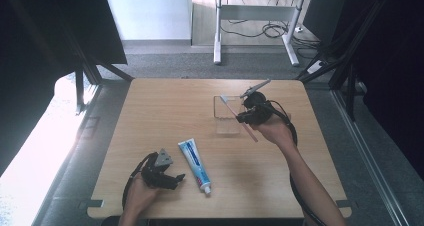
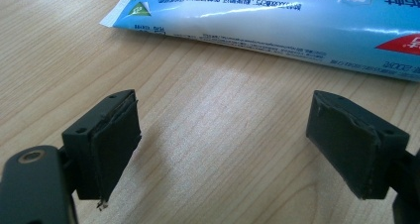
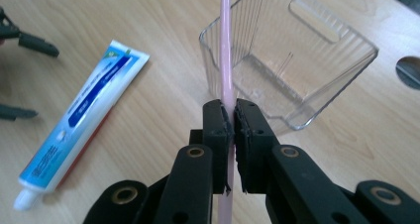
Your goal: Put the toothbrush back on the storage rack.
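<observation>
My right gripper (image 3: pixel 231 119) is shut on a pale pink toothbrush (image 3: pixel 226 50), pinching its handle beside a clear plastic bin (image 3: pixel 317 73). From above, the toothbrush (image 1: pixel 231 107) slants over that bin (image 1: pixel 226 128), its head at the far left end, with the right gripper (image 1: pixel 245 117) at the bin's right side. A blue and white toothpaste tube (image 1: pixel 195 164) lies flat on the wooden table (image 1: pixel 150 116), cap toward the person. The left gripper (image 1: pixel 179 178) rests low just left of the tube, open and empty. Its pads (image 2: pixel 116 144) stand wide apart, with the tube (image 2: pixel 277 23) lying ahead of them.
Beyond the table's far edge stands a white desk frame (image 1: pixel 218 36) with cables on the floor. Black frame posts (image 1: pixel 350 86) rise at the right and left of the table. A round hole (image 3: pixel 410 70) is cut into the tabletop near the bin.
</observation>
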`<state>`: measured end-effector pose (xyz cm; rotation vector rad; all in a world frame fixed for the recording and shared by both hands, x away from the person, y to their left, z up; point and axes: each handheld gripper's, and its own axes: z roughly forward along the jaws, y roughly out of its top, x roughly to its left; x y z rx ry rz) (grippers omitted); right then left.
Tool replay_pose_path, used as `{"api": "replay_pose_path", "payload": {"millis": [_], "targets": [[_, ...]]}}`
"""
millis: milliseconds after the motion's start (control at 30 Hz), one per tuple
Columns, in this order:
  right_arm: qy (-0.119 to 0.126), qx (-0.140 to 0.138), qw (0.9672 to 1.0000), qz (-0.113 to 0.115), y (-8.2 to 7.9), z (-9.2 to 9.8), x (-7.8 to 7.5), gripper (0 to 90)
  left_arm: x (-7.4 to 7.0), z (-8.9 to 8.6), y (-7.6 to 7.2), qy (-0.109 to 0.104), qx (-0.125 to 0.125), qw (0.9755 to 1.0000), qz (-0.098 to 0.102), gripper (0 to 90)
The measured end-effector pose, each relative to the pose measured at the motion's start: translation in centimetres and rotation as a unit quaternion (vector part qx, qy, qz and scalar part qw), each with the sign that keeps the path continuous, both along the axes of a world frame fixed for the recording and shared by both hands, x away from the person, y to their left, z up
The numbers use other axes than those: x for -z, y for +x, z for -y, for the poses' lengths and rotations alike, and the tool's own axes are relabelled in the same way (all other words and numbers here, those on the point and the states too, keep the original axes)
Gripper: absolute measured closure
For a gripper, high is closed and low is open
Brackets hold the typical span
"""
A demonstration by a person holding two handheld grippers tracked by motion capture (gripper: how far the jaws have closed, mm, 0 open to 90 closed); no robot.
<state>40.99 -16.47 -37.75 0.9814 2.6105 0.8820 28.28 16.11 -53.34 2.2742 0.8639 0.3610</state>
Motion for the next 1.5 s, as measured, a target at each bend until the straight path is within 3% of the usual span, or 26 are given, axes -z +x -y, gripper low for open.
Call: {"api": "replay_pose_path", "payload": {"millis": [667,1067,1500], "targets": [[0.055,0.014,0.9976,0.039,2.1,-1.1,0.6,84.2,0.0,0.0,0.0,0.001,0.000,1.0000,0.001,13.6],[0.093,0.027,0.9932,0.065,3.3,-1.7,0.3,84.2,0.0,0.0,0.0,0.000,0.000,1.0000,0.000,13.7],[0.111,0.031,0.9892,0.091,4.4,-2.4,0.0,84.2,0.0,-0.1,0.0,-0.002,0.000,1.0000,0.000,13.7]]}}
